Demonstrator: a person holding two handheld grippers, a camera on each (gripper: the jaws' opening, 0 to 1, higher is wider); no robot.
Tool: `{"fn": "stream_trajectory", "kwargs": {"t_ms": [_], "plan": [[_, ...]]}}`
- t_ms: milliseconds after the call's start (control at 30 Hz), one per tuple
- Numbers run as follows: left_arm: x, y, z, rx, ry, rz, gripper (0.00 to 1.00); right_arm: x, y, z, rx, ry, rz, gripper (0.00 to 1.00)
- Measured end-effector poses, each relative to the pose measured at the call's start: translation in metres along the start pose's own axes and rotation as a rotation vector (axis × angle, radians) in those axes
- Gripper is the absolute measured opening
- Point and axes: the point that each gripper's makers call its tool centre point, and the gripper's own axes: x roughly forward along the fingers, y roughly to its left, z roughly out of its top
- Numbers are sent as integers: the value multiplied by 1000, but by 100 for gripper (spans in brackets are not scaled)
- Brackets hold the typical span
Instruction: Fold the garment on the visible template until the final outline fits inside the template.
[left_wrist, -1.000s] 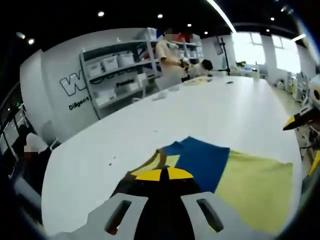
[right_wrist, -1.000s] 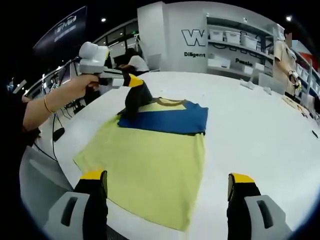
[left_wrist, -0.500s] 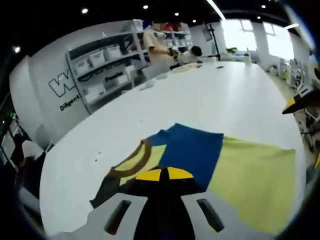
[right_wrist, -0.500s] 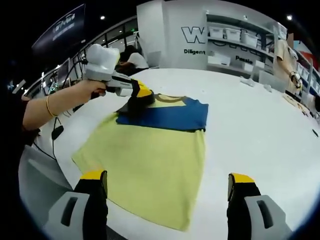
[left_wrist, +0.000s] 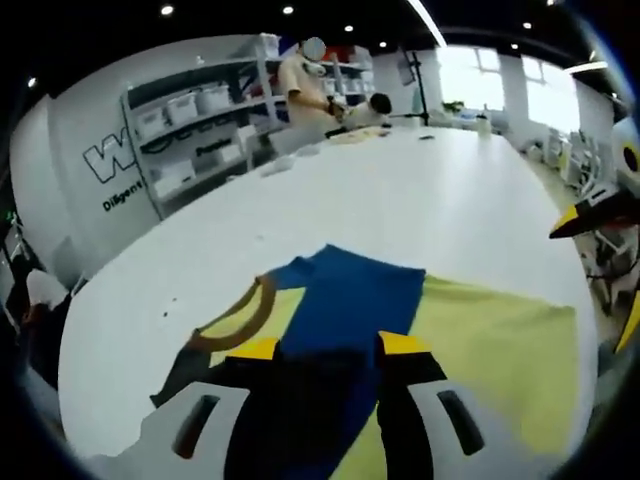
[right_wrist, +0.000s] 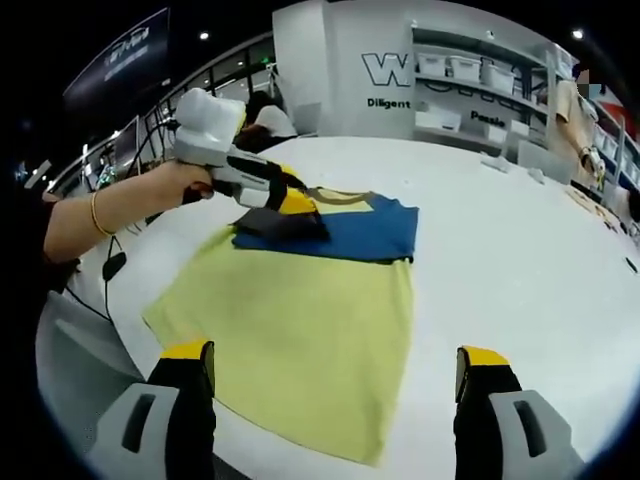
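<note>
The yellow cotton T-shirt with a blue folded band (right_wrist: 300, 300) stretches lengthwise from its collar, where the released left gripper (right_wrist: 297, 205) hovers, towards the open, empty right gripper (right_wrist: 335, 365).

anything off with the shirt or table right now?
Nothing stands out. The yellow-and-blue T-shirt lies flat on the white table, its blue panel folded across; the left gripper is open over it.

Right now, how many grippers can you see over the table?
2. The left gripper sits over the blue sleeve at the shirt's far end, jaws parted. The right gripper hangs open at the shirt's near hem, touching nothing.
</note>
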Motion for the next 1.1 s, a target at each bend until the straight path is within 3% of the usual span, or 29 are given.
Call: {"fn": "stream_trajectory", "kwargs": {"t_ms": [200, 267, 433, 733, 1100], "plan": [[-6, 10, -1, -48, -6, 23, 67, 1, 3, 3, -15, -2, 7, 99], [-7, 8, 1, -66, -20, 3, 77, 1, 4, 4, -20, -4, 12, 99], [-19, 6, 6, -34, -27, -13, 88, 2, 5, 8, -35, -7, 17, 99], [-36, 14, 7, -6, -38, -37, 86, 2, 9, 14, -40, -26, 26, 99], [-50, 27, -19, 0, -3, -56, 79, 5, 11, 16, -62, -59, 32, 99]]}}
